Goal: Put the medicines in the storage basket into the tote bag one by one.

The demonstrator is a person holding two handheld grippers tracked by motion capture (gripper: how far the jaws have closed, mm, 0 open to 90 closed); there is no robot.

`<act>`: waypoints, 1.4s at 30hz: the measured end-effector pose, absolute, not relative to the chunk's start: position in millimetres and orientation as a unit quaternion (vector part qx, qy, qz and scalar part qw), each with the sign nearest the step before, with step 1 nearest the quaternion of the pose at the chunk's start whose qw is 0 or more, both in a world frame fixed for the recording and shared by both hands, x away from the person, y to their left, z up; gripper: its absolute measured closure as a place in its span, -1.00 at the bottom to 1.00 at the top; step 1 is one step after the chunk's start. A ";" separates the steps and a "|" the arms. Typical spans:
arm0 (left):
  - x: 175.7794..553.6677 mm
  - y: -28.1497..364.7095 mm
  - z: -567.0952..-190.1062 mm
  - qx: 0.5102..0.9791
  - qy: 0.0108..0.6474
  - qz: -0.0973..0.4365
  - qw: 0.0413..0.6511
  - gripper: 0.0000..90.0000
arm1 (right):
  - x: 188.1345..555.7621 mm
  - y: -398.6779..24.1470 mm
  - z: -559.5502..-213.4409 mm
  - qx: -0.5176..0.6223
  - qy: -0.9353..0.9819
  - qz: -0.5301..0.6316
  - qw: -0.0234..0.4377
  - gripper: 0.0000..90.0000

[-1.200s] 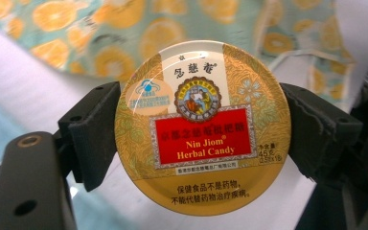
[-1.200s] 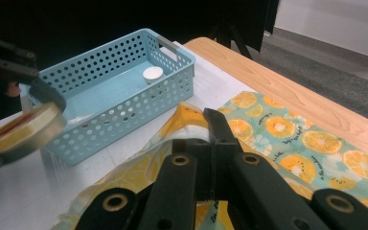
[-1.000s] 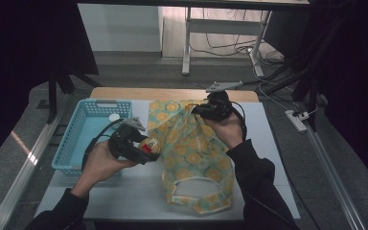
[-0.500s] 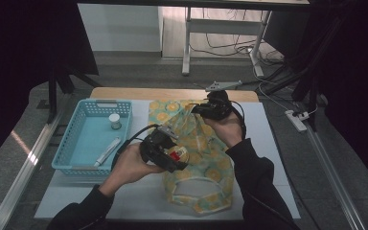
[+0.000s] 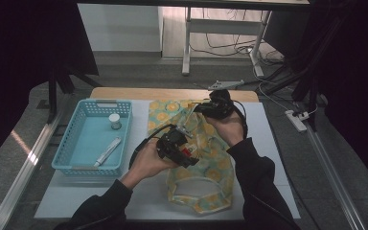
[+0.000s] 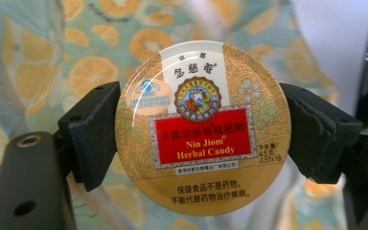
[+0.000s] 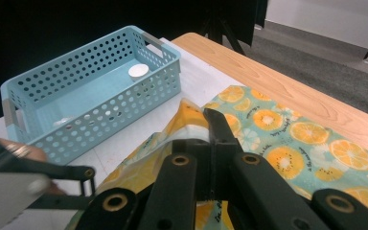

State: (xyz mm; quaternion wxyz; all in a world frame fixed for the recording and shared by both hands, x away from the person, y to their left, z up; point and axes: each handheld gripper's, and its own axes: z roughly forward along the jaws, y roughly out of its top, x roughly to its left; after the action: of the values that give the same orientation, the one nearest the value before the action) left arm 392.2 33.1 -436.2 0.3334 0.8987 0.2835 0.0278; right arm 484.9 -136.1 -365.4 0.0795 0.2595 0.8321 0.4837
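Note:
A round gold candy tin (image 6: 203, 129) with a red label sits clamped by its rim between the two black pads of my left gripper (image 6: 202, 136). In the high view that gripper (image 5: 186, 149) holds the tin (image 5: 189, 154) just above a cloth bag (image 5: 206, 187) printed with orange slices, which lies on the white table. My right gripper (image 5: 199, 109) is shut on the bag's upper edge and holds it lifted. In the right gripper view the jaws are closed together on that fold of fabric (image 7: 191, 115).
A light blue perforated basket (image 5: 76, 143) stands left of the bag, with a small white-capped bottle (image 5: 115, 121) and a white tube (image 5: 108, 151) inside. The same basket (image 7: 52, 120) appears in the right gripper view. Bare white tabletop (image 5: 76, 196) lies in front.
My left hand has carried the tin rightward from beside the basket to over the bag, dropping slightly. The right hand has kept still, holding the bag's edge up.

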 end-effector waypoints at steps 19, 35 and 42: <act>431.6 27.7 -472.0 0.894 0.307 0.041 0.323 -0.54 | 496.8 -140.8 -376.4 0.282 0.829 0.477 0.077 1.00; 460.4 29.5 -496.7 0.889 0.329 0.073 0.311 -0.55 | 505.0 -139.5 -387.4 0.294 0.831 0.466 0.078 1.00; 469.0 26.7 -506.4 0.890 0.328 0.090 0.305 -0.55 | 509.2 -140.5 -392.6 0.301 0.831 0.460 0.079 1.00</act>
State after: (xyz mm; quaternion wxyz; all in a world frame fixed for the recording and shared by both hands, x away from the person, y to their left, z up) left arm 469.0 26.7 -506.4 0.3046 0.8896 0.3280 0.0905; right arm 509.2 -140.5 -392.6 0.0786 0.3014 0.8313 0.4603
